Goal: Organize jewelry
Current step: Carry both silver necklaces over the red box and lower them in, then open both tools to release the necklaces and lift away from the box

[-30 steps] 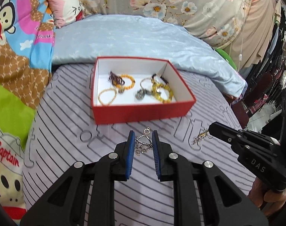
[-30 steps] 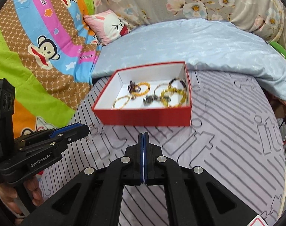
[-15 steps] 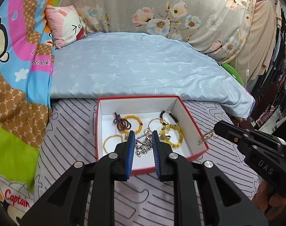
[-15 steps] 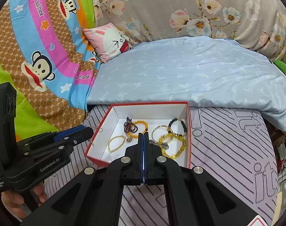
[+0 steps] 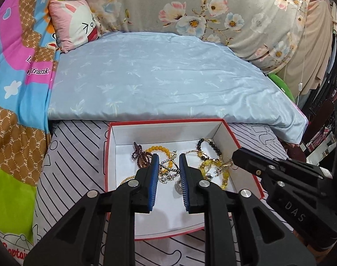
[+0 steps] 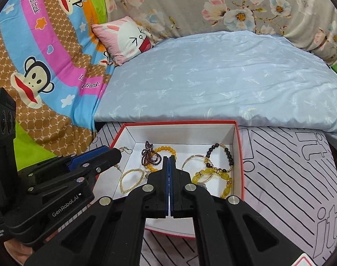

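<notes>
- Left wrist view: the left gripper (image 5: 168, 166) hangs over the one red box (image 5: 231, 133), fingers apart with a silver chain (image 5: 167, 173) between them, contact unclear. The right gripper (image 5: 233, 156) enters from the right, pinching a small gold charm (image 5: 226, 166).
- Right wrist view: its blue pads (image 6: 167, 173) are pressed together. The box holds two yellow bead bracelets (image 6: 215, 174), one dark bead bracelet (image 6: 226, 151), one fine gold bracelet (image 6: 130, 180).
</notes>
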Tool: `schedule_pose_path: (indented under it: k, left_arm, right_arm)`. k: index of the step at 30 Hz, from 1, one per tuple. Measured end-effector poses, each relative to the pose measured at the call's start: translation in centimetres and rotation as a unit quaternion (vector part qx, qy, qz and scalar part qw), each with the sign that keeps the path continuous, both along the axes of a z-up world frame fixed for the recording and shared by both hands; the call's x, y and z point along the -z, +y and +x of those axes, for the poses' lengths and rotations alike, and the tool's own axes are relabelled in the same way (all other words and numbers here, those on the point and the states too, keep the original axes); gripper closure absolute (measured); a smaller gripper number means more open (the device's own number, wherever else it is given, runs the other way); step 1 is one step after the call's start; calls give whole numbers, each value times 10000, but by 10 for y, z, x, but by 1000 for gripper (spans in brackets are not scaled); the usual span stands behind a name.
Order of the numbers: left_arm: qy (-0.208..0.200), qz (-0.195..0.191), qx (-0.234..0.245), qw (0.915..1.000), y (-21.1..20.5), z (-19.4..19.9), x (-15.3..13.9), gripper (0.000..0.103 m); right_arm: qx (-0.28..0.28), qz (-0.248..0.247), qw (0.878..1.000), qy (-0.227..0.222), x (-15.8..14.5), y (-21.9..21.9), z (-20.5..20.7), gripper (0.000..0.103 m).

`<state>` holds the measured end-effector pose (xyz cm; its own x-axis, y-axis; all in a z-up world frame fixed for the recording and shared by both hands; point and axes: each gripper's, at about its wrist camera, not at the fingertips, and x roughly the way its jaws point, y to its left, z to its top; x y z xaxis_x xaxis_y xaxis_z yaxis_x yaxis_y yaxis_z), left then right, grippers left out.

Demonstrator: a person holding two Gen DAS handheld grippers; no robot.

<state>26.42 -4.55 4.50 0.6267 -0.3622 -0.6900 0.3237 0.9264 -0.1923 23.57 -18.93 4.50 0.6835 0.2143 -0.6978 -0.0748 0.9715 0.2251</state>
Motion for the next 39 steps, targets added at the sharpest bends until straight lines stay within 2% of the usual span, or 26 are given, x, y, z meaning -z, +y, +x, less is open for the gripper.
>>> schedule_pose_path:
  k: [14, 35, 39]
  left_arm:
    - [210, 106, -13, 9997, -7, 19, 24, 85]
    - [294, 180, -96, 9994, -8, 33, 37, 85]
    - [270, 211, -102, 9994, -9, 32, 37, 85]
  right_arm:
    - [-51, -28, 9996, 258, 28, 6, 23, 103]
    - [-7, -184, 9989, 423, 51, 11, 33, 103]
    - [38, -228, 9989, 413, 53, 11, 33, 100]
